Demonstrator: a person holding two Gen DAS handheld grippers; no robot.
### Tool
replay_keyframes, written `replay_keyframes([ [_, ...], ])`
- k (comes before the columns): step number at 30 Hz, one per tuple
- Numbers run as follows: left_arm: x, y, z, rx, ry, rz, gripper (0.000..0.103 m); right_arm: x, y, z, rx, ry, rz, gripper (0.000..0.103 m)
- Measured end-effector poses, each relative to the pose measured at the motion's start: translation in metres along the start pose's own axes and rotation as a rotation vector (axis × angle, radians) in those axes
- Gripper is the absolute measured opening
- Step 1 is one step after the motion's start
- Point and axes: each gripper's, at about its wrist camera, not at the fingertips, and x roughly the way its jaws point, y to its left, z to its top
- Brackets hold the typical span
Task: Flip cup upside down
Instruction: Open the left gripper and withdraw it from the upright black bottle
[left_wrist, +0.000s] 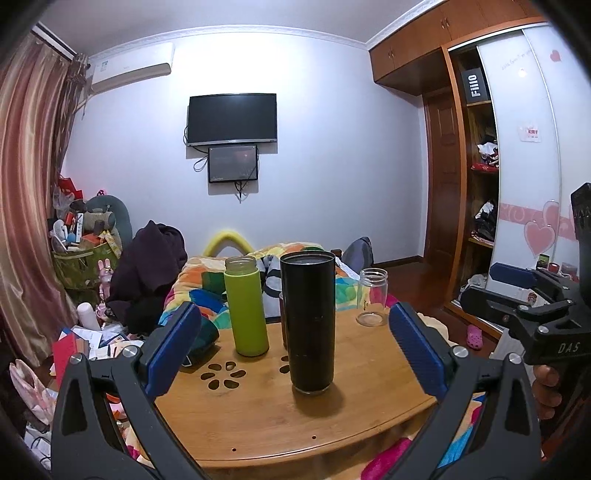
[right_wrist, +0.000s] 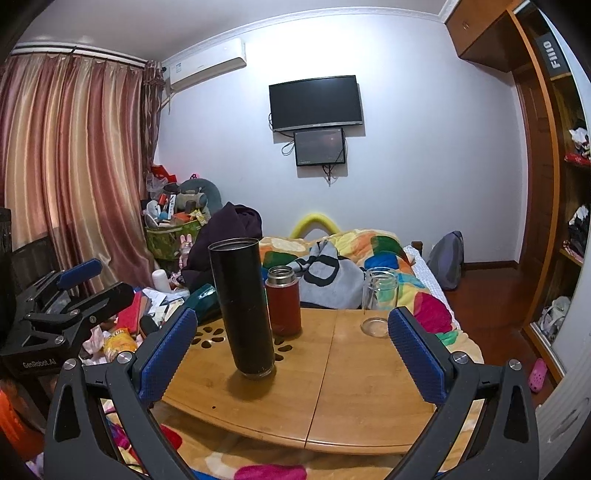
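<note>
Behind the black cup (left_wrist: 309, 321), a red flask (right_wrist: 283, 304) hides; both tools (left_wrist: 293, 345) (right_wrist: 293, 347) gape, released.

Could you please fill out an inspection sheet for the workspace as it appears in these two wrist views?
Surface: small wooden table with flower-shaped cutouts, set on a colourful bedspread.
Job's things: tall black cup upright, mouth up, nearest the jaws; not yet flipped.
Clutter: green bottle, red flask and clear glass jar, all upright and lidless.
Grippers: left gripper and right gripper both open, empty, short of the cup.
Cables: wires hang beneath the wall screens.
Surroundings: curtain, wardrobe, piled belongings left of the bed.
</note>
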Motion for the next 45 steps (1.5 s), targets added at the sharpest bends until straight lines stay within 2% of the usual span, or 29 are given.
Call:
replay_keyframes([
  [45, -0.0033, -0.0004, 0.0011, -0.014, -0.002, -0.010, 0.103, -0.0029, 0.0024, -0.0022, 0.002, -0.010, -0.005, 0.103],
])
